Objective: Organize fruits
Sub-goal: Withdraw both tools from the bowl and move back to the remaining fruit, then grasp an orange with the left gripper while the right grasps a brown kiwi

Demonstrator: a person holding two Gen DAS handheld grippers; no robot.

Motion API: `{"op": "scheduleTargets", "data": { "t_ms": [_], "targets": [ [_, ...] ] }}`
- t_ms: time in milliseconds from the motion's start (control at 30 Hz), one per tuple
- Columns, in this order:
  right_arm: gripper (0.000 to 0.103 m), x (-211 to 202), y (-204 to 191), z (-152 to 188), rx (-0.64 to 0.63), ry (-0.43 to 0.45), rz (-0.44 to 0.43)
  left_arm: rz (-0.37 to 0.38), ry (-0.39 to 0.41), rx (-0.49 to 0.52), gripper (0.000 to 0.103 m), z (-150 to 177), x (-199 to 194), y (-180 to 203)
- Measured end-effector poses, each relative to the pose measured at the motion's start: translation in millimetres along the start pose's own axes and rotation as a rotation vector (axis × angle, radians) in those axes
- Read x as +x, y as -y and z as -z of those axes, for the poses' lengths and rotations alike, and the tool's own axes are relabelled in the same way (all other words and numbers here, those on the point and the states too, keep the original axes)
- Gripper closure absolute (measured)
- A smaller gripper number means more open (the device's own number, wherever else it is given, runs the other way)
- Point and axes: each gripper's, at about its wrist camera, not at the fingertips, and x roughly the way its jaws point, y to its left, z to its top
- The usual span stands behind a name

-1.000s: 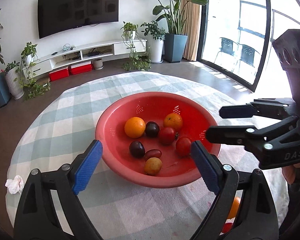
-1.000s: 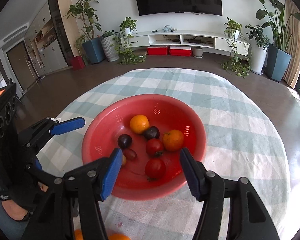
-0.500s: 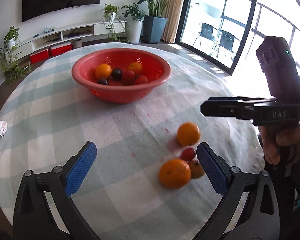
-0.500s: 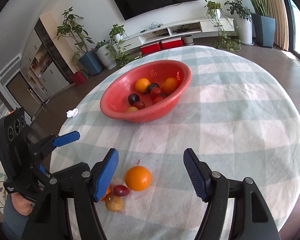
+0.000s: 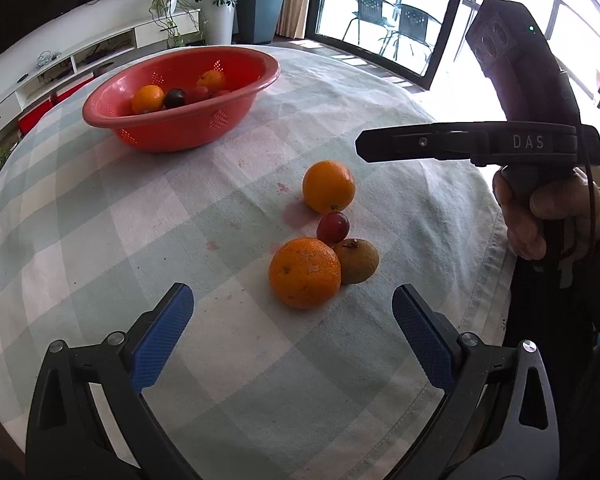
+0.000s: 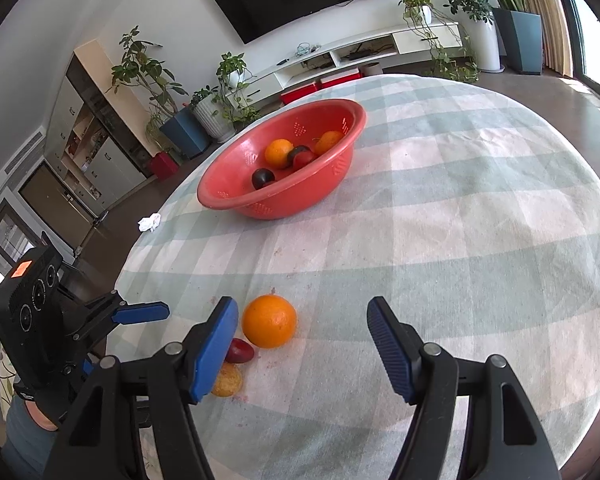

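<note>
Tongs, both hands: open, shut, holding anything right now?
Left tongs: open, empty, fruit on the cloth ahead of them.
Right tongs: open, empty, have just been opening wider; an orange lies just ahead.

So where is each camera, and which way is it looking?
Left wrist: sits on the left gripper, looking down at the loose fruit cluster on the table; the right gripper and the hand holding it show at the right.
Right wrist: sits on the right gripper, looking down across the table; the left gripper shows at the left.
Both share the red bowl and an orange.
</note>
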Motion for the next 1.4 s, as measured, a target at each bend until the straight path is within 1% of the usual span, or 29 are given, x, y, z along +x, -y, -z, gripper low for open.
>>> {"op": "scheduleTargets", "data": {
  "t_ms": [67, 133, 167, 233, 300, 400, 567, 600, 633, 767, 800, 833, 867, 933, 1267, 1400],
  "targets": [
    [0.033, 0.4, -1.1, 1.1, -0.006, -0.001, -0.003, 0.012, -0.008, 0.008, 0.006, -3.0, 2.2, -2.8],
    [0.033, -0.2, -1.9, 2.2, -0.008, -0.001, -0.007, 0.028, -0.009, 0.005, 0.013, -4.9, 5.0, -5.8],
    [0.033, -0.1, -1.9, 2.6, -0.008, -0.003, -0.008, 0.032, -0.012, 0.001, 0.014, -6.3, 7.4, -7.7],
    [0.033, -0.1, -2.1, 3.4, -0.007, -0.007, -0.007, 0.034, -0.020, 0.007, 0.021, -7.3, 11.1, -8.6],
    [0.033, -0.6, -2.8, 4.0, -0.009, -0.007, -0.010, 0.035, -0.026, 0.019, 0.025, -7.9, 14.1, -7.9],
    [0.033, -2.9, -7.2, 9.1, -0.021, -0.013, -0.020, 0.046, -0.021, 0.037, 0.026, -9.1, 14.9, -6.9],
    [0.034, -6.4, -15.7, 27.9, -0.045, -0.044, -0.044, 0.054, -0.028, 0.082, 0.026, -14.2, 18.4, -4.2],
    [0.035, -7.1, -17.6, 30.3, -0.051, -0.047, -0.049, 0.057, -0.030, 0.094, 0.031, -15.5, 18.8, -3.4],
    [0.035, -7.8, -19.6, 32.1, -0.058, -0.049, -0.052, 0.060, -0.034, 0.105, 0.032, -16.4, 19.3, -2.3],
    [0.035, -8.9, -22.9, 35.5, -0.065, -0.054, -0.056, 0.057, -0.040, 0.139, 0.033, -22.1, 20.4, -1.4],
    [0.035, -9.2, -22.6, 36.2, -0.063, -0.054, -0.057, 0.058, -0.041, 0.145, 0.038, -23.7, 20.4, -2.1],
    [0.035, -9.8, -22.0, 36.6, -0.060, -0.054, -0.058, 0.063, -0.044, 0.146, 0.041, -24.8, 20.7, -3.2],
    [0.035, -10.0, -21.9, 37.1, -0.058, -0.055, -0.058, 0.065, -0.046, 0.146, 0.042, -25.8, 21.6, -4.1],
    [0.035, -10.0, -22.0, 38.0, -0.057, -0.059, -0.056, 0.071, -0.052, 0.143, 0.050, -26.8, 23.6, -6.0],
    [0.036, -6.7, -25.2, 40.2, -0.064, -0.072, -0.042, 0.078, -0.046, 0.110, 0.050, -20.6, 25.1, -13.9],
    [0.036, -6.2, -25.7, 41.0, -0.065, -0.077, -0.038, 0.078, -0.045, 0.111, 0.050, -17.8, 23.9, -12.8]
  ]
}}
